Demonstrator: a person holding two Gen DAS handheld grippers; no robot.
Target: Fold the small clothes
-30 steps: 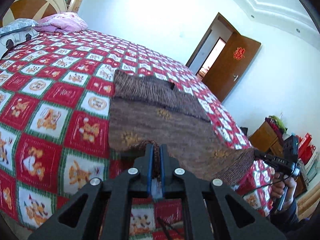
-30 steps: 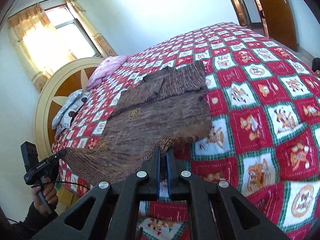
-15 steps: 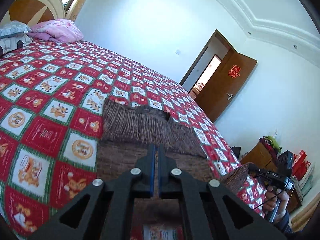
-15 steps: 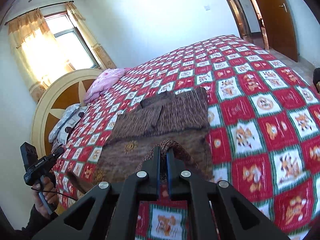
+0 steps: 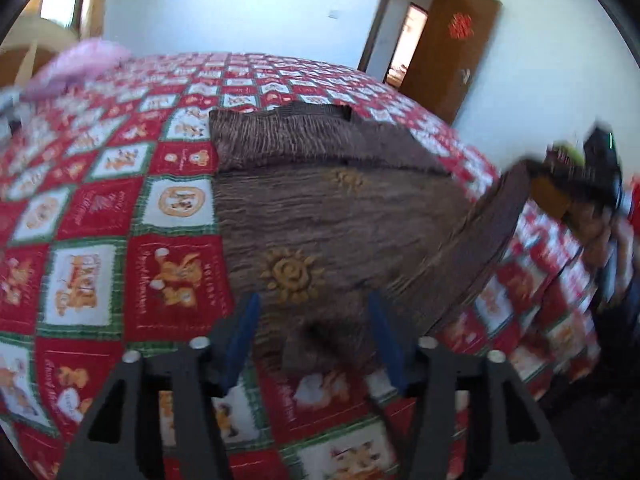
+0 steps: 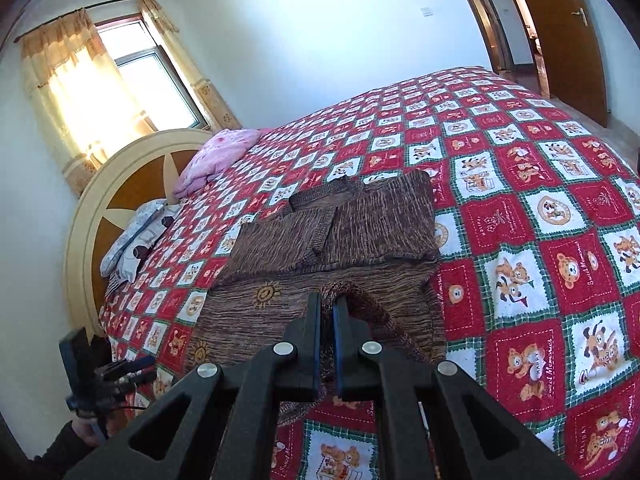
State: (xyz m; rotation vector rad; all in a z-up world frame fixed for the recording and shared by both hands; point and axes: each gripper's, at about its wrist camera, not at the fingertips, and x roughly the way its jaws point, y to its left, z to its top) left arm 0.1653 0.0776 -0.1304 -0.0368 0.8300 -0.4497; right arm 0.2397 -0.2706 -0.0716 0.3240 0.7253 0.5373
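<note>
Brown ribbed knit, a small sweater (image 5: pixel 320 208), lies on the red, white and green bear-print quilt (image 5: pixel 100 216) near the bed's edge; its far part is folded over into a flat band and sun motifs show on the nearer panel. Left wrist view, blurred: the left gripper (image 5: pixel 314 312) hangs low over the near hem, jaws opening, blue pads standing well apart on either side of a slack bump of hem, neither pad visibly pressing it. The sweater's right corner is lifted off the quilt and runs up toward the right gripper (image 5: pixel 560 172), a dark smear at the frame's right edge with a hand below it; the smear hides how that gripper's jaws stand here. Beyond: pink pillow (image 5: pixel 76 68) at the head of the bed, white wall, brown door (image 5: pixel 452 56) ajar with a red ornament. Right wrist view, sharp: the right gripper (image 6: pixel 326 308) is pinched tight on a raised ridge of the sweater's (image 6: pixel 320 256) near edge, cloth bunched between the blue pads. The folded band with its collar lies farther up the quilt (image 6: pixel 540 216). The left gripper (image 6: pixel 108 372) is at lower left, held by a dark-sleeved hand, beside the bed's edge. Around: round cream headboard (image 6: pixel 100 216), grey patterned pillow (image 6: pixel 132 240), pink pillow (image 6: pixel 216 156), window with yellow curtains (image 6: pixel 68 80), and brown door (image 6: pixel 568 32) at right.
</note>
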